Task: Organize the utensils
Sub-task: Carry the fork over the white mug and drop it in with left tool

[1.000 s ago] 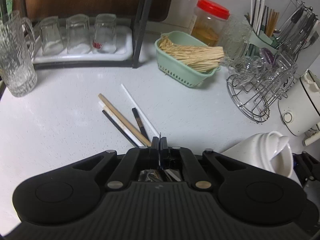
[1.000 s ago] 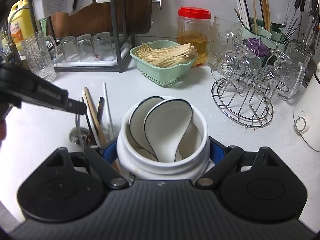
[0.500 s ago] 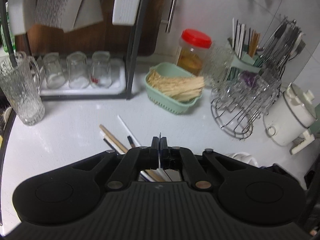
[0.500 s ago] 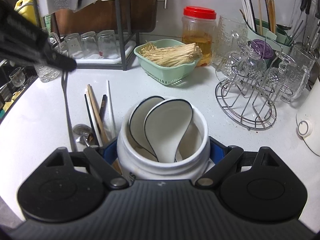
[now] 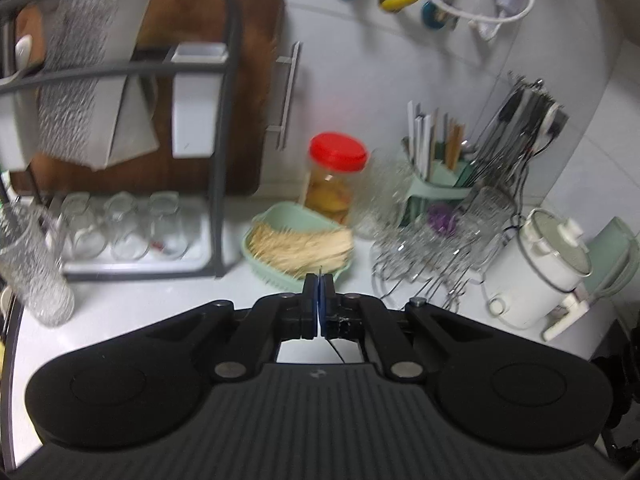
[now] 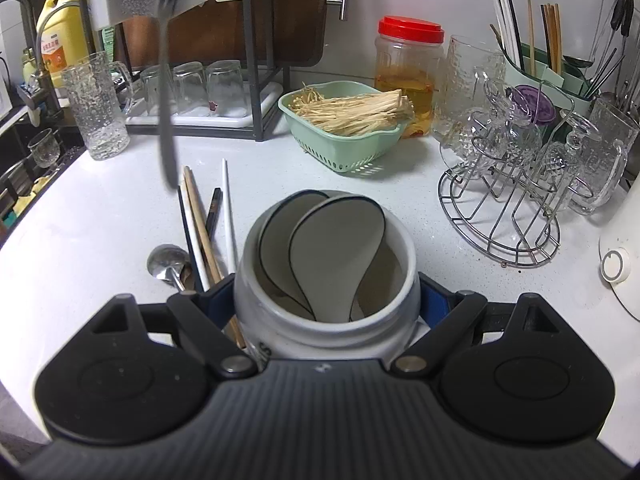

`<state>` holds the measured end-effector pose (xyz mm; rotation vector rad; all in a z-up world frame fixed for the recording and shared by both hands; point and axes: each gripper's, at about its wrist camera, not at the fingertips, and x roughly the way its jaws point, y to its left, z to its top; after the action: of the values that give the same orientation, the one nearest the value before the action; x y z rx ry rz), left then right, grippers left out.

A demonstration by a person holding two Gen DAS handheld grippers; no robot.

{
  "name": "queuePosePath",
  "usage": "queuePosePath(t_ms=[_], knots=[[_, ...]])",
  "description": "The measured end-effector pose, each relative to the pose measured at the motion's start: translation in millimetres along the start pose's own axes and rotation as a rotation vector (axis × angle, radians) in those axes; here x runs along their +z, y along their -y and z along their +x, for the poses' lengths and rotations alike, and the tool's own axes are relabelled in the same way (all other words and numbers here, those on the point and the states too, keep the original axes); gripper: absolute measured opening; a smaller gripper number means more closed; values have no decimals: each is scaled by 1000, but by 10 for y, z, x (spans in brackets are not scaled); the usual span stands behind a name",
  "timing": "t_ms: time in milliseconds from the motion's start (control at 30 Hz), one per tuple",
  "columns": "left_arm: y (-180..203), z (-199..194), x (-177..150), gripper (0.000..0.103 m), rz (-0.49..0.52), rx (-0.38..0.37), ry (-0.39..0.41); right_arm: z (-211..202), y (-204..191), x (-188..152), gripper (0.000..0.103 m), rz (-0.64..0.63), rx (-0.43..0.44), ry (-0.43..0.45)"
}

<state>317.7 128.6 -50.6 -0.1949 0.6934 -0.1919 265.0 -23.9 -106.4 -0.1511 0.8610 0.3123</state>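
We hold the white crock (image 6: 326, 312) between the fingers of our right gripper (image 6: 326, 304), clamped on both sides, with two white ladle-like spoons (image 6: 336, 248) standing in its mouth. Our left gripper (image 5: 319, 294) is pinched tight on a thin metal utensil (image 6: 166, 108), which in the right view hangs blurred and nearly upright, up and to the left of the crock; its working end is not visible.

The move turns on that gap: the crock's mouth lies down and to the right of the dangling utensil, so we judge the handle must travel right and descend along its long axis into the opening. The left gripper is the nearer one for that.

Just left of the right gripper, chopsticks (image 6: 200, 216) lie on the tabletop (image 6: 100, 232) pointing away from us, beside a steel spoon (image 6: 168, 260).

Readable writing is scarce: the yellow bottle (image 6: 64, 36) carries an orange label, too small to read.
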Motion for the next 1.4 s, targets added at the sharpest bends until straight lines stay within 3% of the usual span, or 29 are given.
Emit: queuePosePath(t_ms=[467,900,1200,1400], knots=[[551,218,-36,1,135,-139,-39,-8,-6,-13,91,-7,8,11],[575,420,-232,1,183,-146,-104,-17,-2,-18,91,-11,17,21],[612,429,-169,1,213,-99,-27,-23,-10,-22,91,-11,19,28],[705,477,-243,1,266,-108,-87,-25,-9,-26,91,-11,20,31]])
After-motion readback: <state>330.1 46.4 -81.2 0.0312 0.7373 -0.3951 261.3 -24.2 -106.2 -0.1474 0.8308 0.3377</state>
